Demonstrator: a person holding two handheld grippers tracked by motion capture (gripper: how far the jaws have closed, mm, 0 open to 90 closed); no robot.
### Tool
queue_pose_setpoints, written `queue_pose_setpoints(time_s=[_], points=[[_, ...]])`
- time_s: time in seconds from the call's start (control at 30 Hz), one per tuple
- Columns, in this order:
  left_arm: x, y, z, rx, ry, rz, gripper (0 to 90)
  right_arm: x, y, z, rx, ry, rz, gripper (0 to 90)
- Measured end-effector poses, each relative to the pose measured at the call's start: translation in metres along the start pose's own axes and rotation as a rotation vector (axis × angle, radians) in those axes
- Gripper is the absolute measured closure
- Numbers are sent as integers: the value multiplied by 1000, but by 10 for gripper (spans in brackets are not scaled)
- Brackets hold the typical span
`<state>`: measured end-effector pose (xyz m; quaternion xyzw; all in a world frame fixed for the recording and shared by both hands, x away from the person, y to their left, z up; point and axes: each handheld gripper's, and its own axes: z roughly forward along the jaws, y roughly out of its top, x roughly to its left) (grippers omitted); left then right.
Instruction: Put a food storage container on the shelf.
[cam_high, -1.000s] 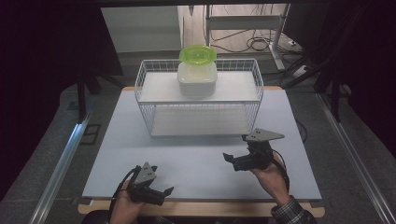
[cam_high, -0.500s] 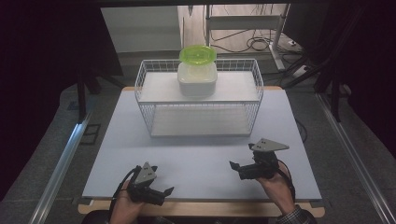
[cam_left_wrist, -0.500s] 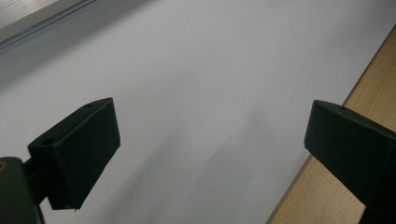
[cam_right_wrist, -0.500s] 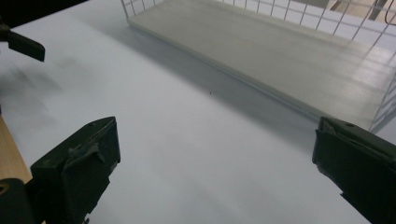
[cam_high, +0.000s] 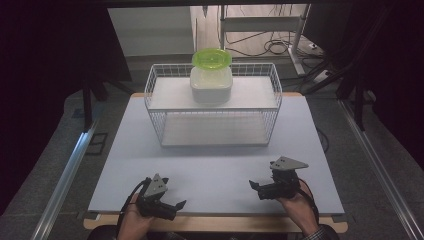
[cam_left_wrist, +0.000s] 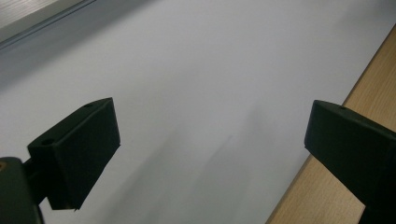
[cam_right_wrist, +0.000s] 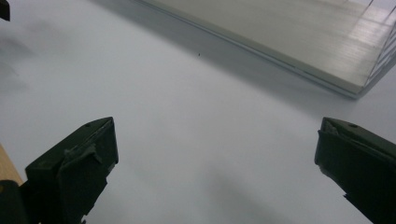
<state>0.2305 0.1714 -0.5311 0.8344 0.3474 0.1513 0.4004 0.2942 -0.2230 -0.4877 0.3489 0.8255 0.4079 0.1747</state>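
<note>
From the high view, both tongs sit at the desk's (cam_high: 215, 165) near edge, well apart from the wire basket (cam_high: 213, 107) and lidded tub (cam_high: 211, 80) by the far edge; left tongs (cam_high: 175, 205) released; right tongs (cam_high: 256, 186) released, drawn back toward the near right corner since earlier; the right gripper view catches the basket's base.

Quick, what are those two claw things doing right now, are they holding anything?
Left gripper: open, holding nothing, low over the table's near edge.
Right gripper: open, holding nothing, above the white mat.
</note>
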Motion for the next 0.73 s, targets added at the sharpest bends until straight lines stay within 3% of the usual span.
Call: queue_pose_setpoints(time_s=[0.27, 0.6, 0.73], points=[[0, 0, 1, 4, -3, -1, 30, -3, -11, 2, 45, -6, 5, 0], [-1, 0, 2, 11, -5, 2, 30, 1, -19, 14, 143, -17, -35, 0], [-1, 0, 2, 10, -6, 3, 30, 0, -20, 15, 145, -15, -28, 0]])
